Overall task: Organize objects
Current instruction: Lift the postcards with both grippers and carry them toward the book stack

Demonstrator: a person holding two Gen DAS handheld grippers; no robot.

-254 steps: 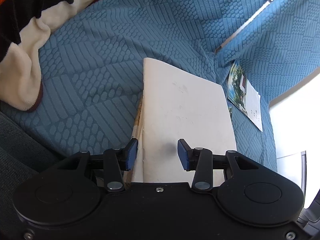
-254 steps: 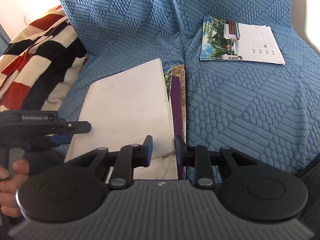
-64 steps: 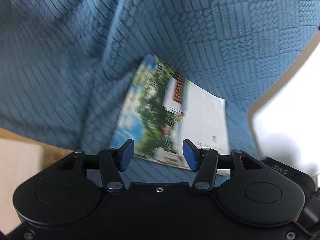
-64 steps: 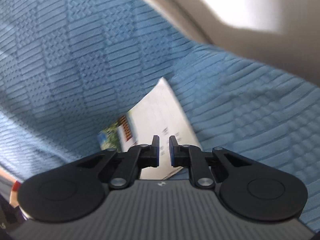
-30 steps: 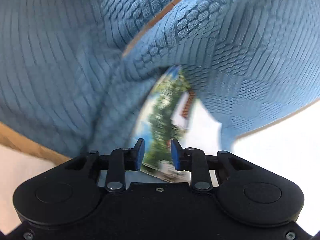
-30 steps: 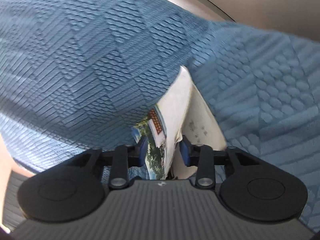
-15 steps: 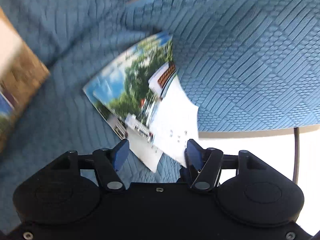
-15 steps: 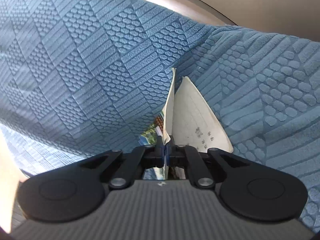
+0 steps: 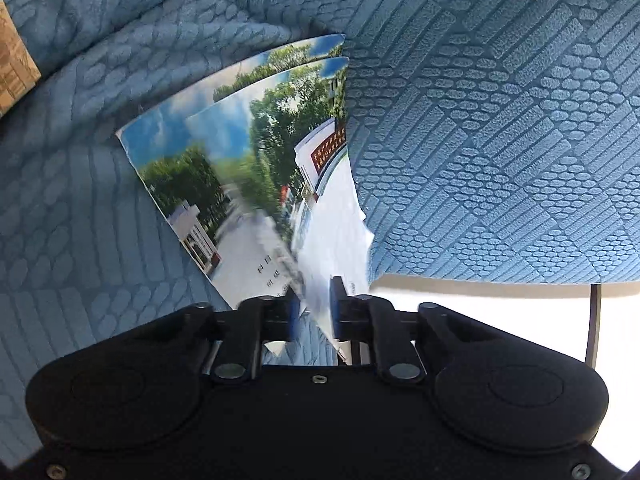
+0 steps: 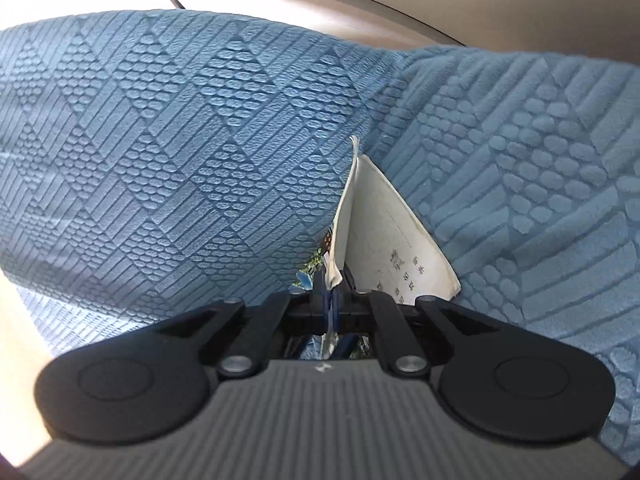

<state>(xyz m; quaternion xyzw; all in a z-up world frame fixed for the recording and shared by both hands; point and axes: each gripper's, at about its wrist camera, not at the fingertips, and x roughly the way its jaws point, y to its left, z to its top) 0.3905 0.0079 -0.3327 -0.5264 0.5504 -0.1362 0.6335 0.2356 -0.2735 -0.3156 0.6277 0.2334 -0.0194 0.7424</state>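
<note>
Here the left gripper [image 9: 314, 304] is closing on the near corner of the thin glossy paper leaflets with a photo of trees and a building [image 9: 248, 160]; the white end of the sheets is standing between its blue pads, which seem to be pressing it already. The leaflets are running away from this claw, their long axis going forward and a little to its left, and their far end is lying on the blue quilted fabric cover [image 9: 500, 140]. The right gripper [image 10: 330, 300] is pressed together, pinching one sheet edge, which is rising straight ahead of its fingertips; a second white printed page [image 10: 396, 248] is hanging open just to the right of that claw. Both claws are holding the same bundle at its white end, so the coming lift probably is depending on moving them together along that long axis. A brown cardboard piece [image 9: 12, 64] is lying far left of the left claw.
</note>
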